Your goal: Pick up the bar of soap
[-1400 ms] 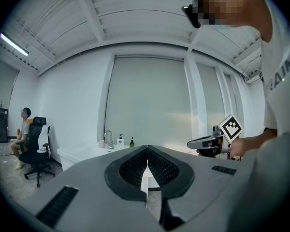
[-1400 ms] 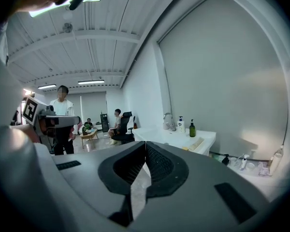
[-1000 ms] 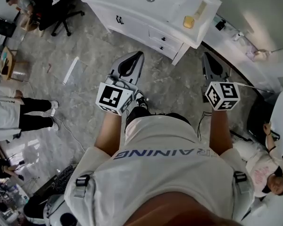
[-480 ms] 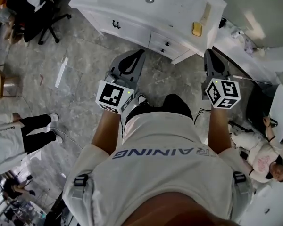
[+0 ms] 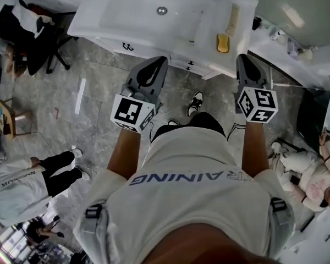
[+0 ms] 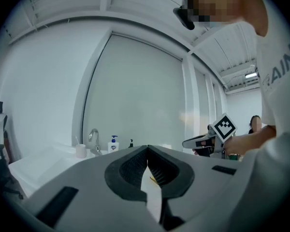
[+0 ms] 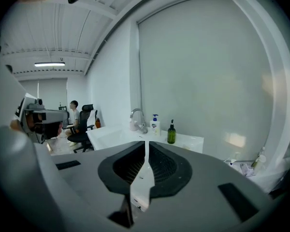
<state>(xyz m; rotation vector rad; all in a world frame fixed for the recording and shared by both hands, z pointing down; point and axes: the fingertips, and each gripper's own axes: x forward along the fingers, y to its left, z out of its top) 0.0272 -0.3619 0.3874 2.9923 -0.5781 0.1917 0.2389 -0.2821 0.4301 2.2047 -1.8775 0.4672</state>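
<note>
A yellow bar of soap (image 5: 223, 43) lies on the right end of the white vanity top (image 5: 209, 15), seen in the head view. Both grippers are held out in front of the person, short of the vanity's front edge and above the floor. My right gripper (image 5: 243, 59) is the nearer one, just below and right of the soap, shut with nothing in its jaws (image 7: 146, 143). My left gripper (image 5: 161, 61) points at the vanity's drawers, well left of the soap, also shut and empty (image 6: 147, 148).
The vanity holds a sink with a drain (image 5: 162, 10), a faucet (image 7: 137, 117), a pump dispenser (image 7: 155, 124), a dark green bottle (image 7: 171, 132) and a pale long object (image 5: 232, 19) behind the soap. An office chair (image 5: 38, 37) stands left; people stand left and sit right.
The person has stepped toward the vanity, so it and the soap now lie closer to both grippers. Both grippers stay shut and level.
</note>
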